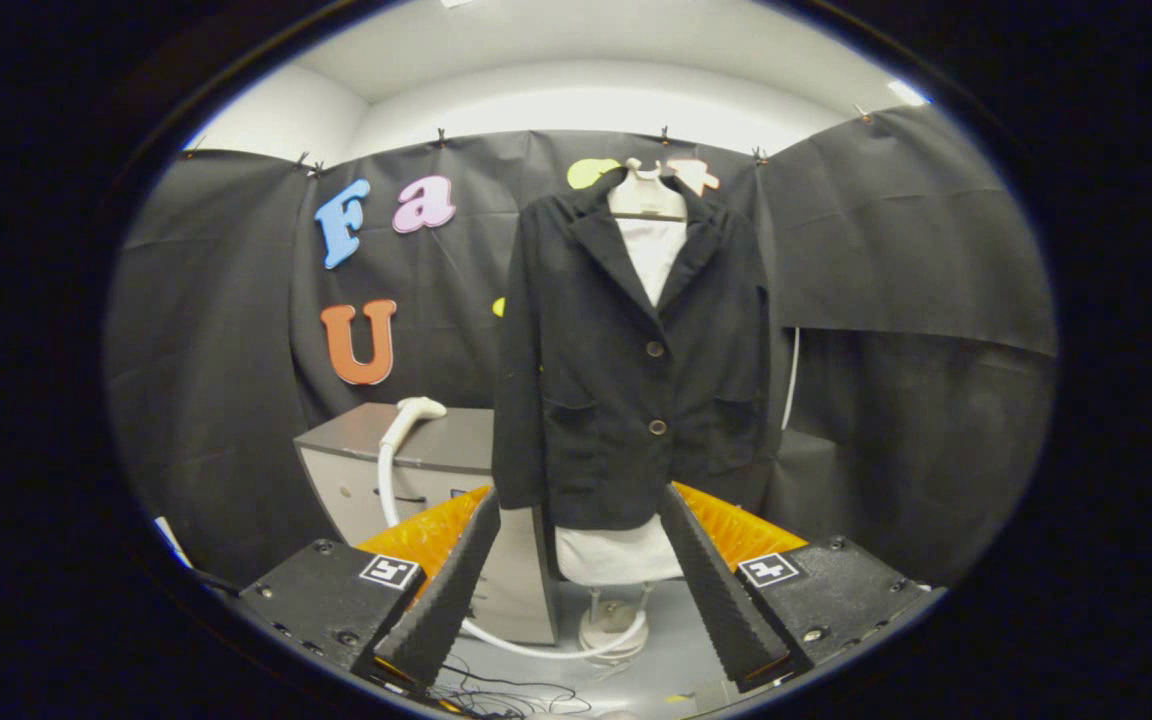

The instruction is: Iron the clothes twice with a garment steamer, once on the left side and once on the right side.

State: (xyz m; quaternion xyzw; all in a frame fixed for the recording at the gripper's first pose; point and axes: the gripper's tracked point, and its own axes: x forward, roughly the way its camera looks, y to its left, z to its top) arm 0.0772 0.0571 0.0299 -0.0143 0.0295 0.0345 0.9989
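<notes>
A black jacket (626, 370) with two buttons hangs on a white dress form (648, 230), straight ahead and well beyond my fingers. The white steamer head (418, 410) rests on top of a grey cabinet (436, 450) to the left of the jacket, and its white hose (388, 485) runs down the cabinet front and curls along the floor. My gripper (576, 590) is open, its two fingers spread wide with nothing between them. The jacket's hem shows in the gap between the fingers, far off.
The dress form's round base (612, 630) stands on the grey floor just past the fingers. Thin dark cables (496, 695) lie on the floor below. A white cord (792, 380) hangs to the right of the jacket.
</notes>
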